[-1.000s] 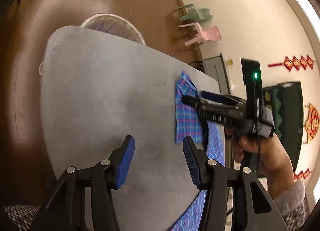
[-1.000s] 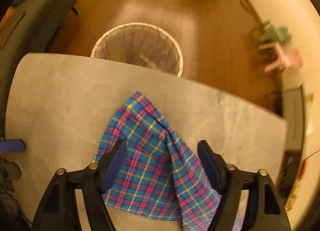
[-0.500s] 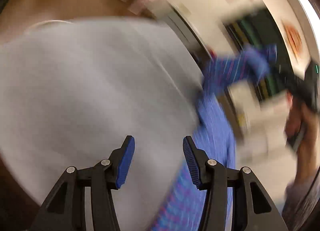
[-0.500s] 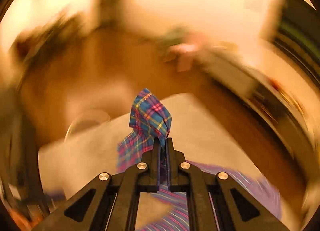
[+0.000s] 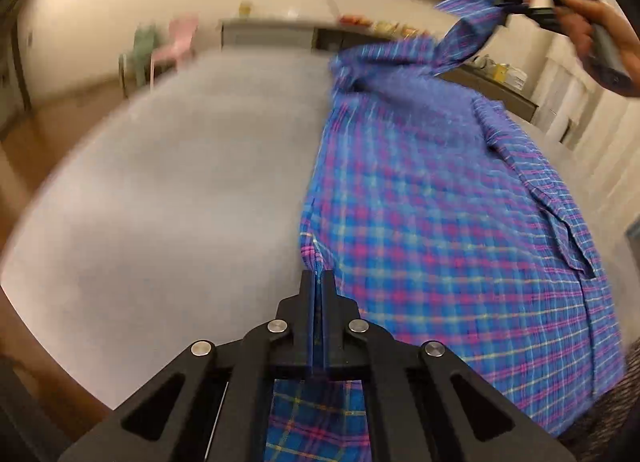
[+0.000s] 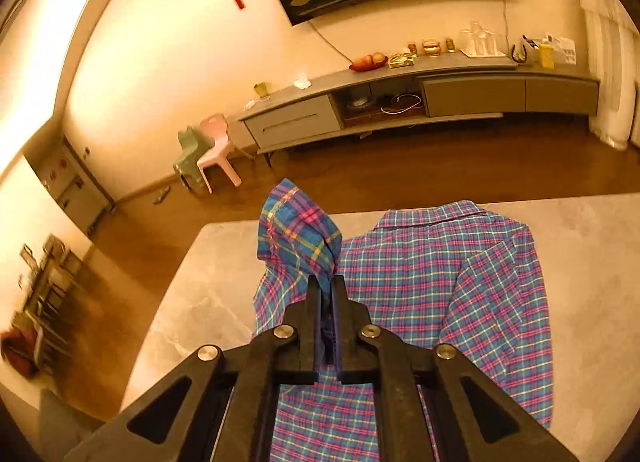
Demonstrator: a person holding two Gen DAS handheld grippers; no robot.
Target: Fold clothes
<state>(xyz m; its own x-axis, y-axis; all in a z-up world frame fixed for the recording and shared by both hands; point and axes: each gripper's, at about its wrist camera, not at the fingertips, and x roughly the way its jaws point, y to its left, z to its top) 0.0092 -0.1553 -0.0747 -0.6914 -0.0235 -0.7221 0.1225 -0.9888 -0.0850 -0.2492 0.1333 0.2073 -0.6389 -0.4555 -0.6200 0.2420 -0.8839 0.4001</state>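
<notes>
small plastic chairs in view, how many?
2, side by side on the floor by the wall, left of the low cabinet: green chair on the left, pink chair right of it. None seen elsewhere.

Shirt (image 6: 440, 282) blue-pink plaid; table (image 5: 160, 202) grey.

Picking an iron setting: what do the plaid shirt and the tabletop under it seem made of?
Plaid shirt: thin woven cloth, probably cotton or a blend; matte, and it creases softly where pinched. Table: grey with faint mottling and a matte finish, stone-look; real stone or laminate cannot be told.
</notes>
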